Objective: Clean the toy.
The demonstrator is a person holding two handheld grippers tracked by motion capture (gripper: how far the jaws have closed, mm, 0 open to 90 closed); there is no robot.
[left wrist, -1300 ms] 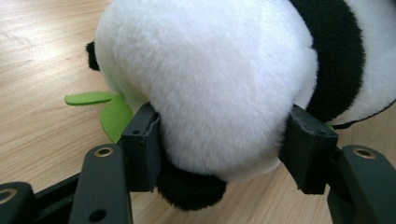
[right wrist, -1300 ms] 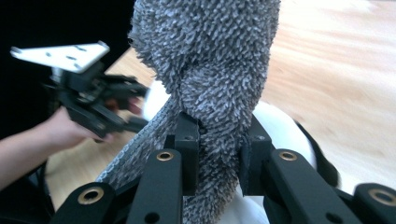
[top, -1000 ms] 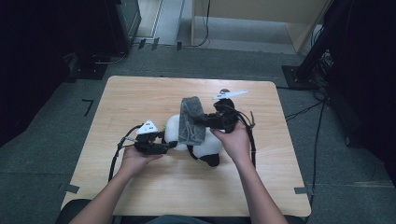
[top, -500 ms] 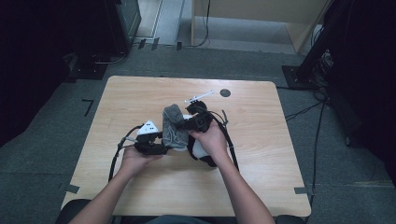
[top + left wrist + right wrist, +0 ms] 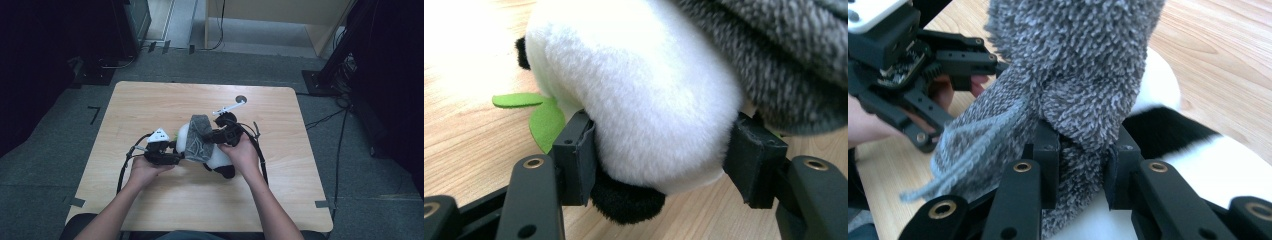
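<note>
Now the left tongs (image 5: pixel 659 165) pinch the panda (image 5: pixel 634 95) mid-frame, while the right tongs (image 5: pixel 1080 165) clamp the cloth (image 5: pixel 1073 65). Wrapping seems underway; next, drape it snugly across.

Looks like a lab or studio recording setup, not a home: bare light-wood surface (image 5: pixel 150 100) on grey carpet (image 5: pixel 60 165) with tape marks (image 5: pixel 93 114), dark equipment racks (image 5: pixel 130 25) and cables (image 5: pixel 340 145) running beyond the claws.

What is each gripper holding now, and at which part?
The left gripper clamps the plush panda around its white body. The right gripper pinches the grey towel at a bunched fold.
</note>
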